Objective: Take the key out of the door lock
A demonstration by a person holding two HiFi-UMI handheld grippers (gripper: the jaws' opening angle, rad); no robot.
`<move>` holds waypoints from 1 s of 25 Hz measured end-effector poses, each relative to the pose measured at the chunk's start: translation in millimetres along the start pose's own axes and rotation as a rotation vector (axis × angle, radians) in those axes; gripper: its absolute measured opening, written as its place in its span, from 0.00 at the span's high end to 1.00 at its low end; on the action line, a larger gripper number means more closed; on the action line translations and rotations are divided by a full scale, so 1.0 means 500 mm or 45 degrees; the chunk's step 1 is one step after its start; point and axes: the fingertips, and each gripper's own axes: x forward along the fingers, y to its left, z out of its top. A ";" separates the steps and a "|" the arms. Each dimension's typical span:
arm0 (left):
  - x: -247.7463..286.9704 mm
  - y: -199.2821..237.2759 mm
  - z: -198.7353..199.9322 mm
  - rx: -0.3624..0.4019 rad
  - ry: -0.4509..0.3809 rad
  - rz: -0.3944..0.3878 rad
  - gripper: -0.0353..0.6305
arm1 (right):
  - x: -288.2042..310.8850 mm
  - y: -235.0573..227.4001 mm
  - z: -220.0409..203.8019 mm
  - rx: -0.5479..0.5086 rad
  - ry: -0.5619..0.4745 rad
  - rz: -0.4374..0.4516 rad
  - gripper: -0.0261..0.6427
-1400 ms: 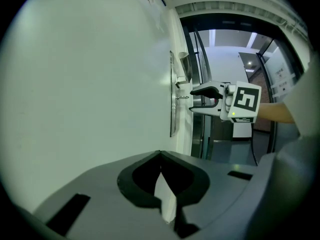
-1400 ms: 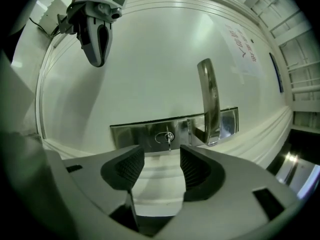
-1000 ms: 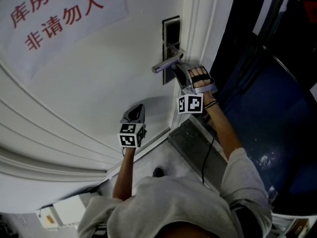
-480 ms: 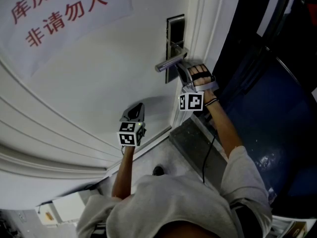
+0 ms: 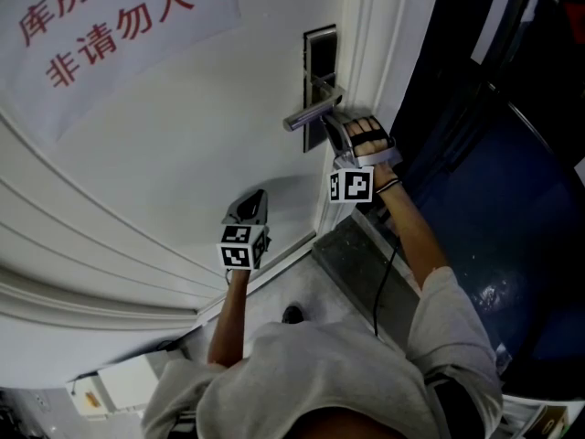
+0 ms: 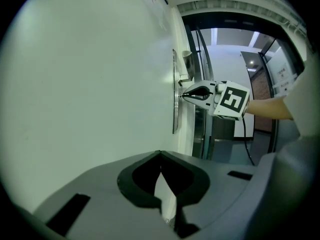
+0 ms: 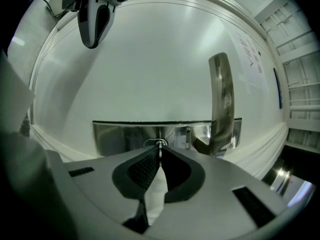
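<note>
Right arm stretched to the door, right gripper [image 5: 329, 126] level, nose at the lock plate [image 7: 120, 134] beside the handle [image 5: 311, 115]. Left gripper [image 5: 249, 210] sits lower, jaws together, empty. Versus a second ago: neither hand has shifted, and the right jaws have just closed. Key [image 7: 160, 145] is pinched between their tips, seated in the plate.

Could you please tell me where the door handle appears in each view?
Head view: door handle, upper centre, pointing left.
Left gripper view: upper centre-right, small, by the door's edge.
Right gripper view: upright bar, right of centre.
Shared landmark: the lock plate behind it.
</note>
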 end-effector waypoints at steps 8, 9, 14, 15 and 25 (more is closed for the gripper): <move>-0.009 0.006 -0.001 -0.009 -0.004 0.016 0.92 | -0.004 -0.001 0.000 0.004 -0.009 0.012 0.92; -0.009 0.007 0.000 -0.009 -0.005 0.017 0.92 | -0.009 -0.001 -0.003 0.004 -0.013 0.010 0.92; -0.003 0.000 0.004 -0.006 -0.009 0.002 0.92 | -0.043 -0.001 -0.012 0.018 -0.020 -0.006 0.92; -0.001 -0.005 0.006 -0.005 -0.011 -0.004 0.92 | -0.050 0.000 -0.014 0.021 -0.021 -0.009 0.92; 0.012 -0.046 0.011 0.006 -0.015 -0.038 0.92 | -0.111 -0.001 -0.048 0.270 0.006 -0.003 0.92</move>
